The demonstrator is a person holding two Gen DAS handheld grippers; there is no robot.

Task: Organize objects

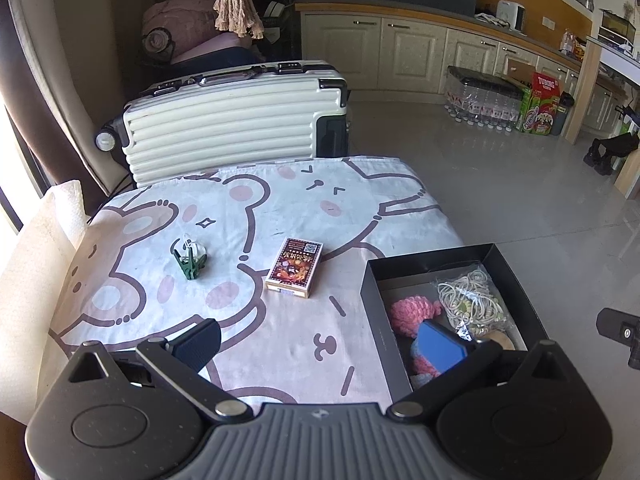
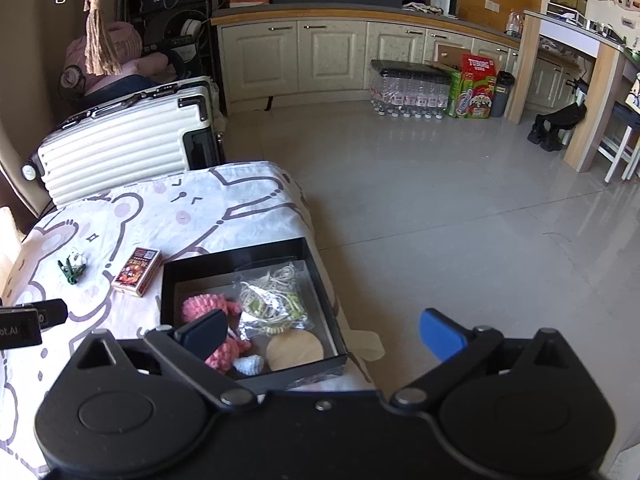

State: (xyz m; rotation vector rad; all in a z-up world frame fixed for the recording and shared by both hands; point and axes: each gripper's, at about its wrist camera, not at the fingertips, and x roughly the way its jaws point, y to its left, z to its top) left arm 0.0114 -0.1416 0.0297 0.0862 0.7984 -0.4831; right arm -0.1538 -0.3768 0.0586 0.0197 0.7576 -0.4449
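A soft cotton tablecloth [image 1: 304,200] printed with outlined bears and rabbits and pink cheek spots covers the tabletop. At its right edge sits a shallow rectangular black cardboard box [image 2: 170,284] with thin upright walls and a grey floor. Inside lie a nubby pink crocheted toy [image 2: 196,307] against the left wall, a small pale-blue crocheted piece [image 2: 249,364] near the front wall, a flat round wooden disc [image 2: 295,350] in the front right corner, and a crinkled clear plastic bag of coiled cream cords [image 2: 276,300] along the right wall.

Outside the box, just beside its far left corner, lies a glossy rectangular pack of cards [image 1: 295,268], flat, brown-red. Further towards the left edge rests a green plastic clip with a clear round piece [image 1: 189,259].

The left gripper [image 1: 320,344] has its fingers spread wide, nothing between them; one dark ribbed pad hangs over cloth, the blue one over the box. The right gripper [image 2: 322,332] also stands wide apart and empty, dark pad above the pink toy, blue pad past the table's right edge.
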